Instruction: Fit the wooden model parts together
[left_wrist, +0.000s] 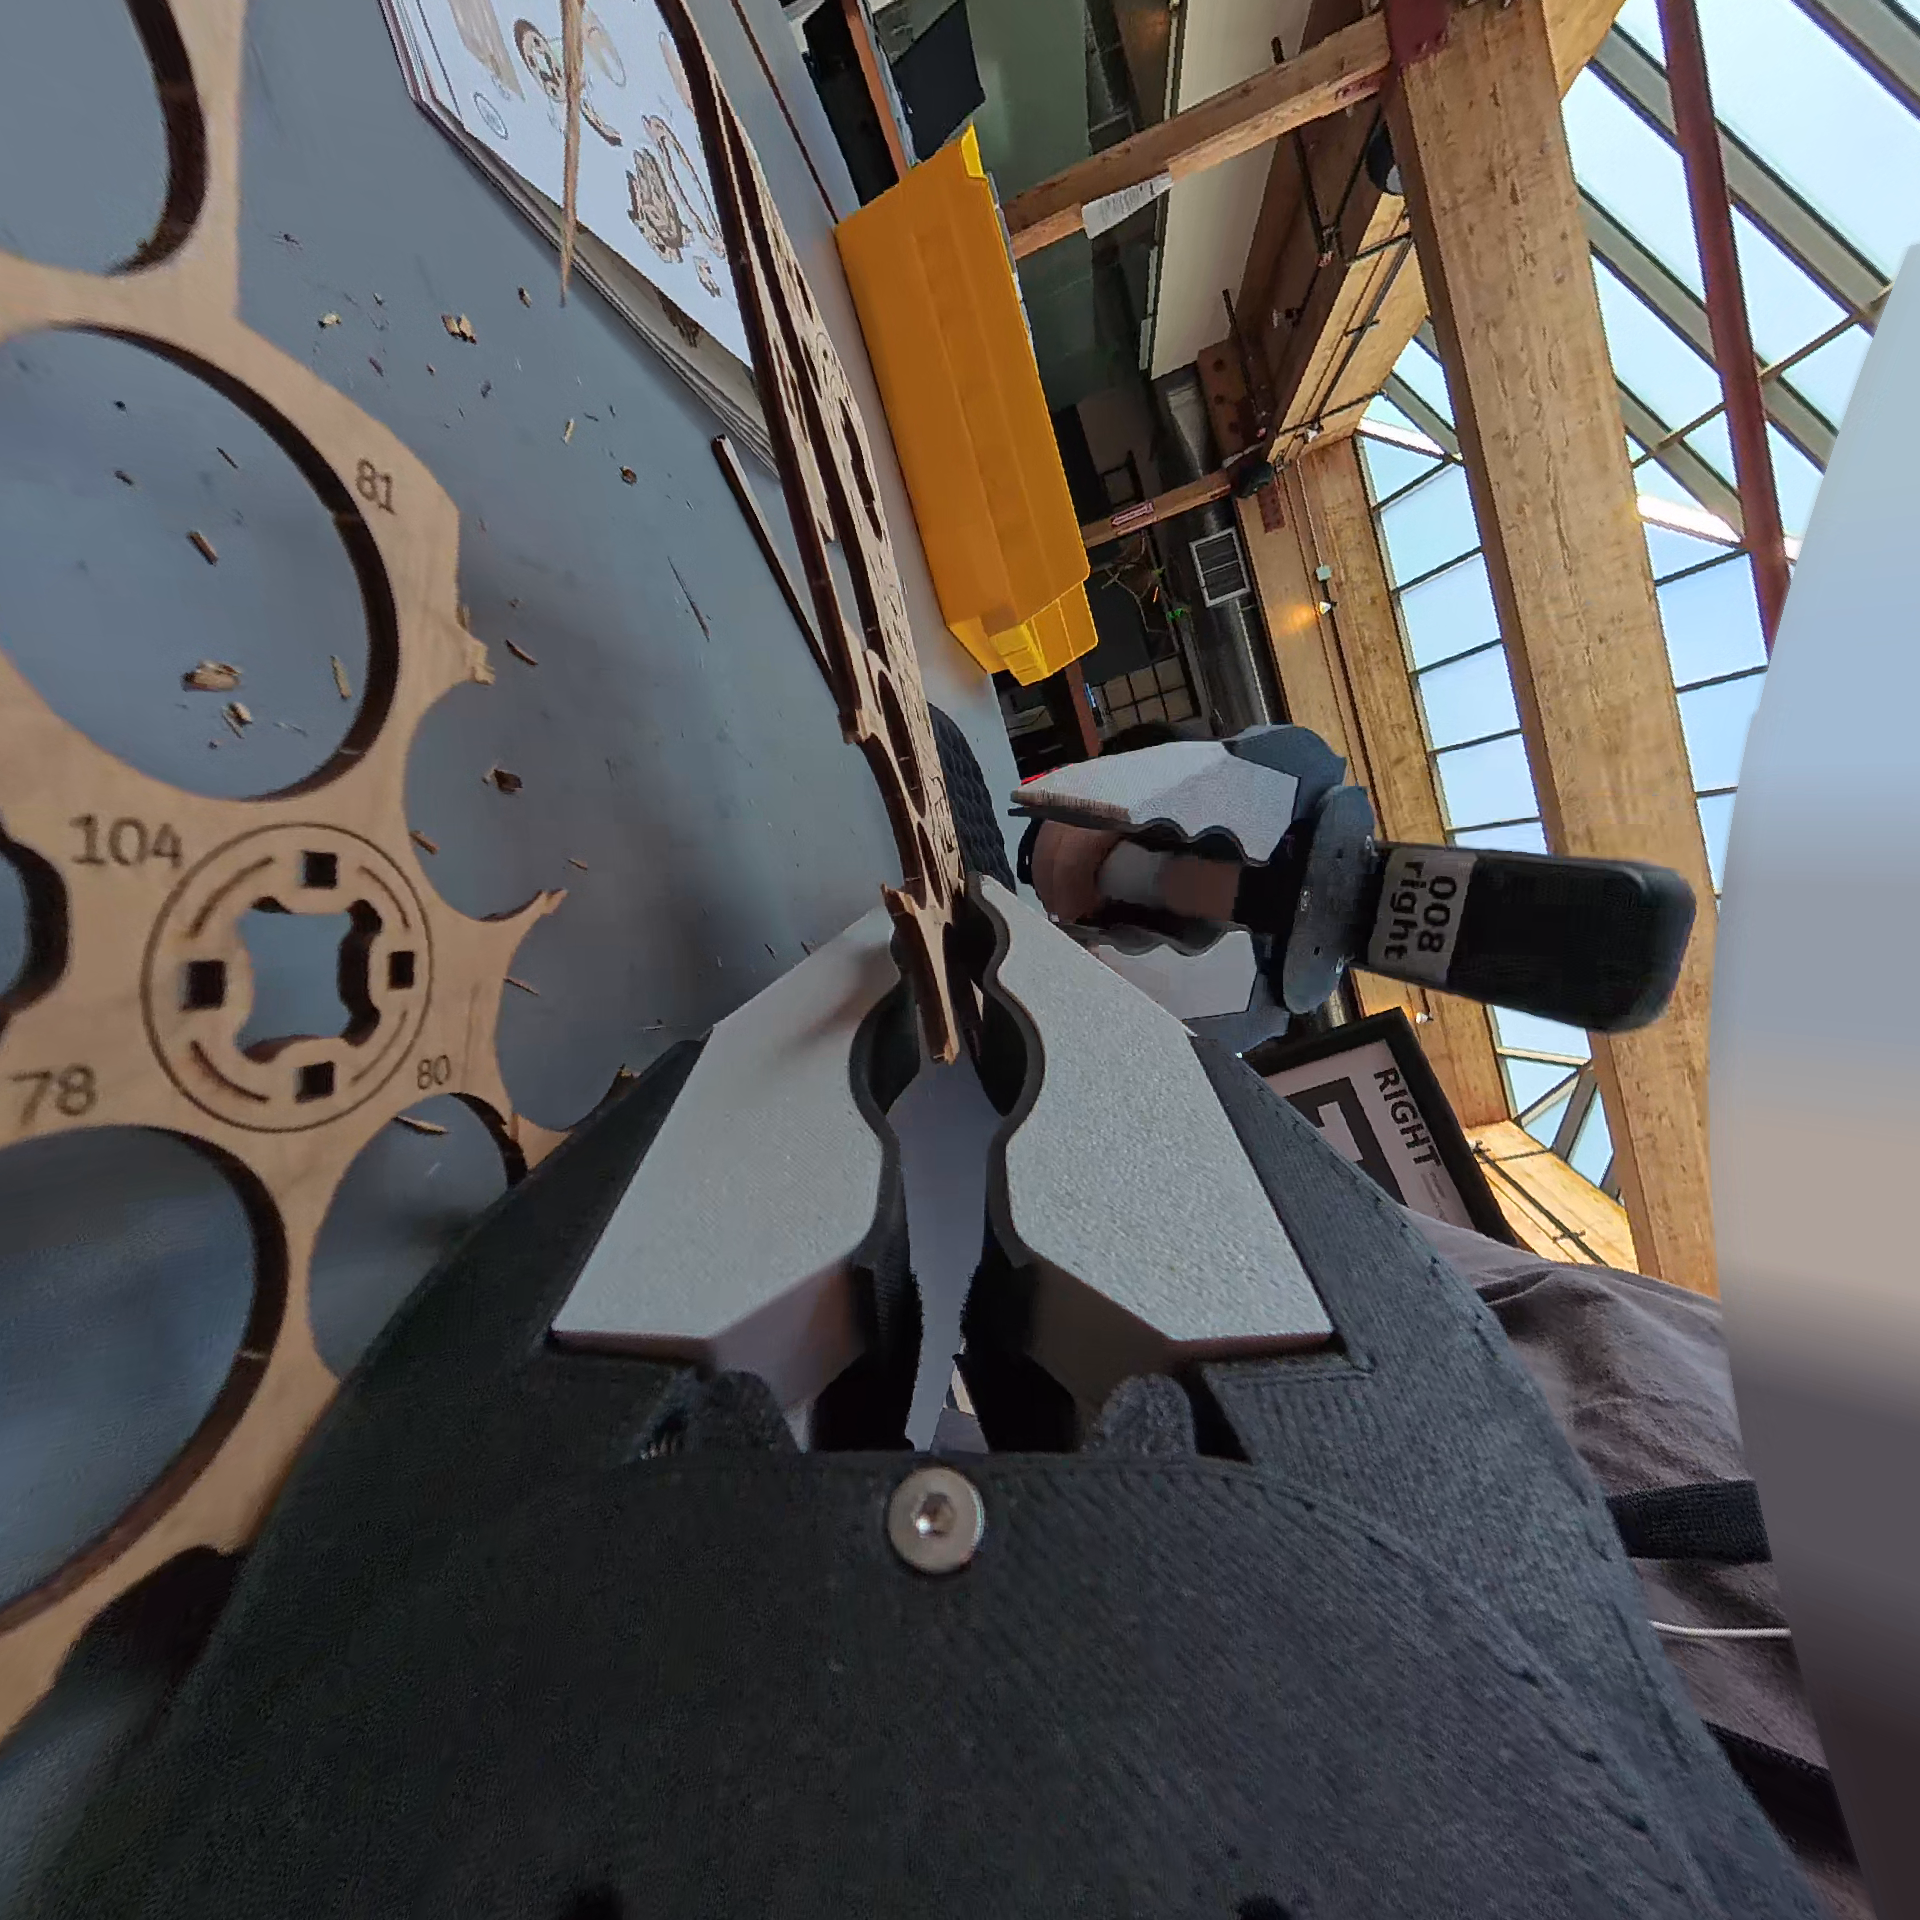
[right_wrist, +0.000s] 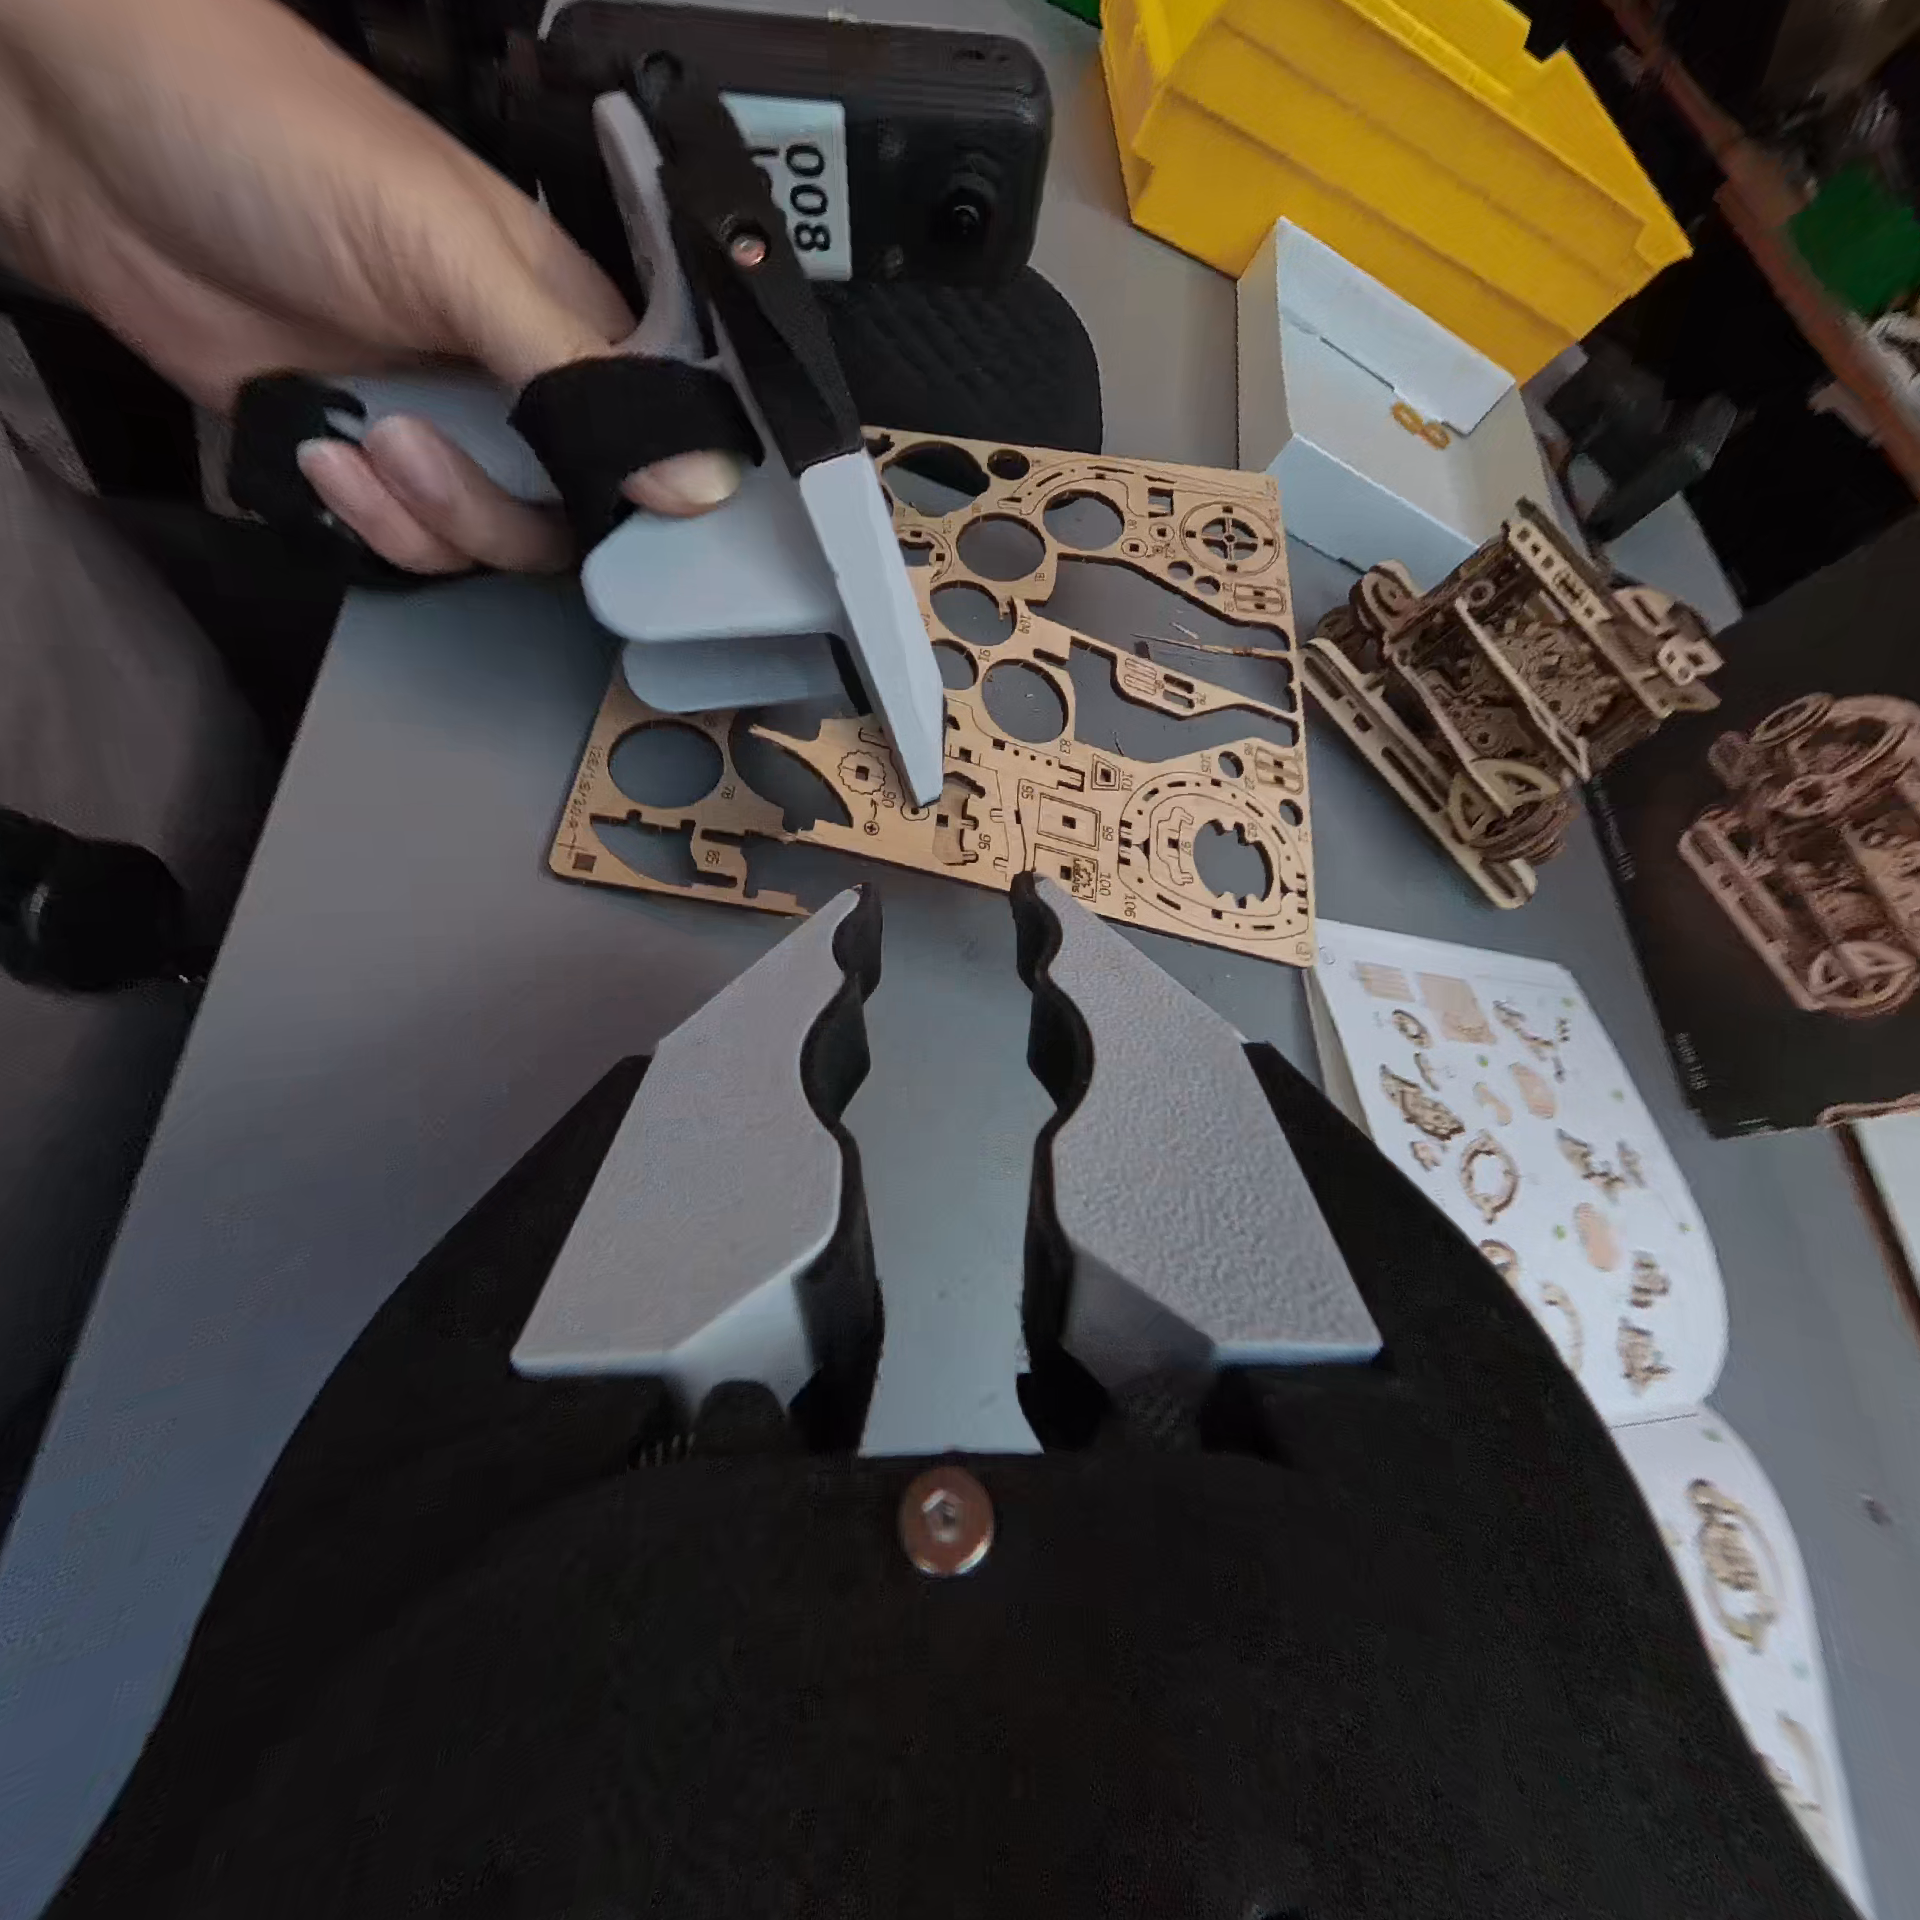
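A thin plywood sheet (right_wrist: 1039, 727) of laser-cut model parts, full of round and curved holes, lies flat on the grey bench (right_wrist: 364, 935). The left hand-held gripper (right_wrist: 920, 795) pinches a small jagged wooden piece (left_wrist: 928, 966) between its wavy black-edged tips, right at the sheet's surface. The right hand-held gripper (right_wrist: 943, 899) hovers near the sheet's front edge, its fingers spread and empty. Beside the sheet stand a half-built wooden model (right_wrist: 1496, 686), an open instruction booklet (right_wrist: 1507, 1174) and yellow plastic bins (right_wrist: 1382, 125).

Left gripper (left_wrist: 940, 997) pinches edge of wooden sheet (left_wrist: 894, 790); another sheet (left_wrist: 208, 935) flat on grey table (left_wrist: 644, 644).
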